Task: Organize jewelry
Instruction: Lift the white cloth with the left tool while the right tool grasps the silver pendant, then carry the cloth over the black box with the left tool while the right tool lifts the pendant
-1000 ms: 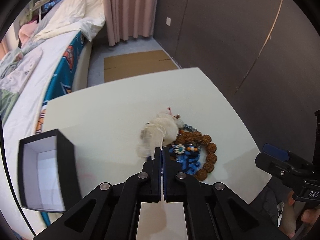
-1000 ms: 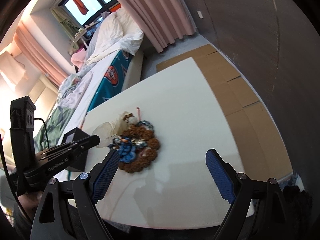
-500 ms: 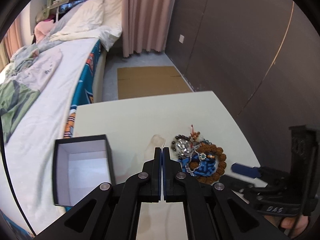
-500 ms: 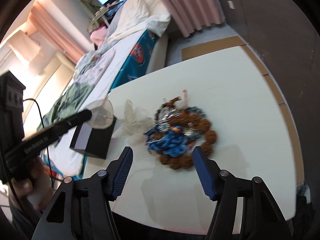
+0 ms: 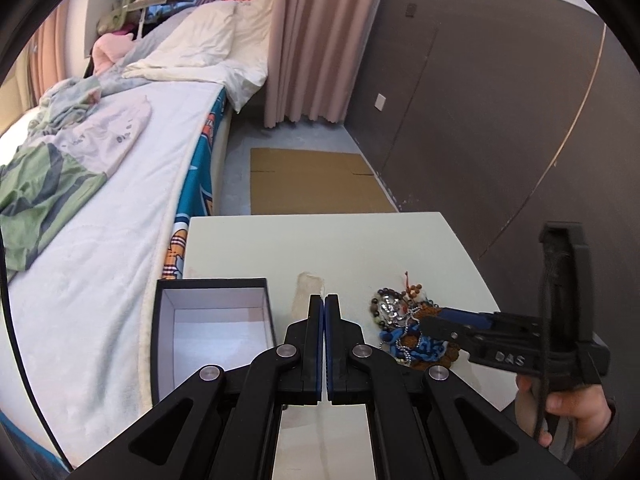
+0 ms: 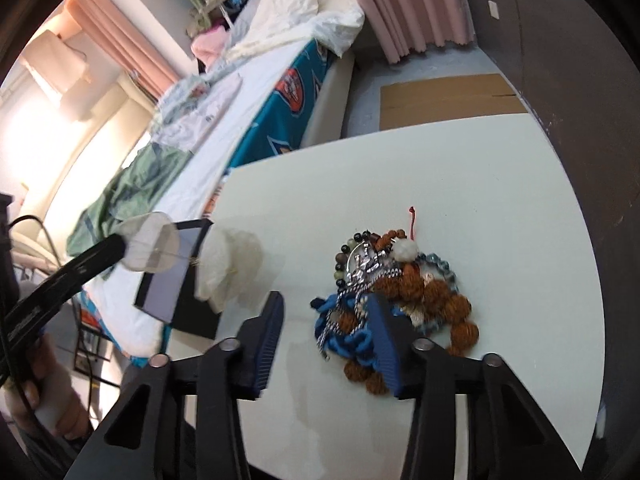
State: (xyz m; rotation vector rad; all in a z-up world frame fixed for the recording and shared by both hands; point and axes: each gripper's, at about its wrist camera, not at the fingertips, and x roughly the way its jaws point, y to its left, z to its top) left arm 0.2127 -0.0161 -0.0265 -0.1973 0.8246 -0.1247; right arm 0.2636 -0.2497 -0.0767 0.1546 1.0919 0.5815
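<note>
- Change from the earlier frames: the left gripper [image 5: 324, 300], previously low over the jewelry pile with the white pouch bunched at its tips, is now raised and drawn back toward the black box [image 5: 214, 332]; the right gripper [image 6: 326, 332], previously well back from the pile, now reaches it.
- Left gripper: jaws pressed together on the sheer white pouch [image 6: 150, 246]. In the right wrist view the pouch spreads flat at the fingertips, and a thin cord runs from it to a second crumpled white mass [image 6: 228, 264] beside the box. In the left wrist view only a pale strip [image 5: 309, 292] shows beyond the closed tips.
- Right gripper: jaws part-way open, holding nothing; one blue pad [image 6: 386, 332] overlaps the near edge of the pile, the other [image 6: 270, 332] stands over bare table.
- Jewelry pile [image 6: 392, 280]: a tangled heap on the white table [image 6: 500, 208], right of the box and apart from it. It comprises brown seed beads, a blue braided cord, a silver chain and dark round beads.
- Orientation: the pile has no clear long axis; a red thread [image 6: 412, 222] projects from its far edge, pointing away from both cameras.
- Black box: open, white-lined, empty, at the table's left edge next to the bed [image 5: 120, 208].
</note>
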